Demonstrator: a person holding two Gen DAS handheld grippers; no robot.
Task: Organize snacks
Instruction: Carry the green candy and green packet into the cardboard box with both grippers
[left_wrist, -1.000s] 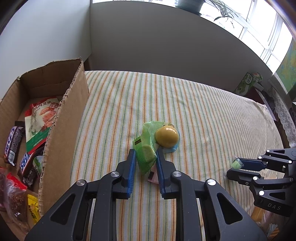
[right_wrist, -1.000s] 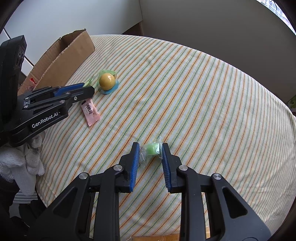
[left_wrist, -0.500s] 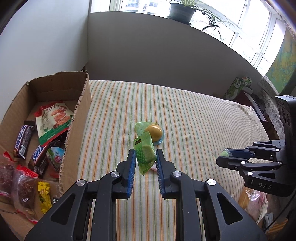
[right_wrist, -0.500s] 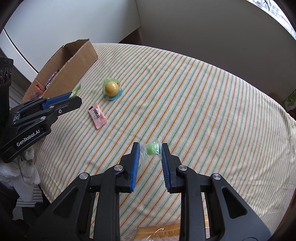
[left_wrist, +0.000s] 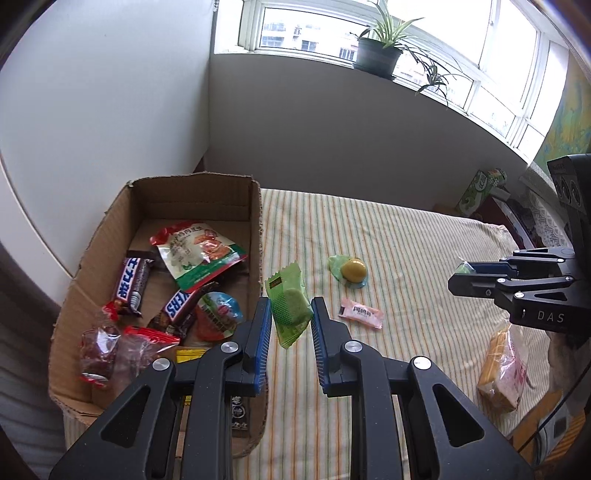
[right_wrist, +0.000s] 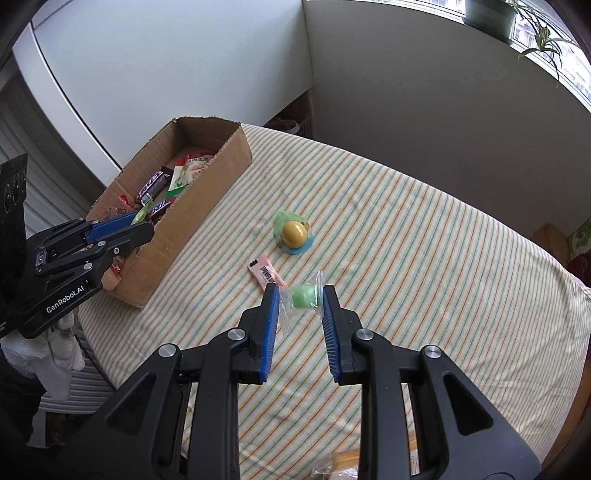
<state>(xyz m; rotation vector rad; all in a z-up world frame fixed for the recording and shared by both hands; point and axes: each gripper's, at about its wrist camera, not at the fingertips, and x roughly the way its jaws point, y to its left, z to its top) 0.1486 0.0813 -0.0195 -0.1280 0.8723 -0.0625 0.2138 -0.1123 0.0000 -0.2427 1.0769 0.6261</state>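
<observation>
We count two Snickers bars (left_wrist: 131, 283) in one cardboard box (left_wrist: 255, 236), two green wrapped snacks (left_wrist: 290, 304) held aloft, one pink sachet (left_wrist: 361, 313), one yellow ball candy (left_wrist: 353, 269).

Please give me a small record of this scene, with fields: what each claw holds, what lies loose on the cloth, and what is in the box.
left claw: shut on a green flat-wrapped snack packet, beside the box wall
right claw: shut on a small green candy in clear wrapper
loose on striped tablecloth: yellow ball-shaped snack on green-blue wrapper; pink flat sachet
brown cardboard box: holds chocolate bars and snack bags
</observation>
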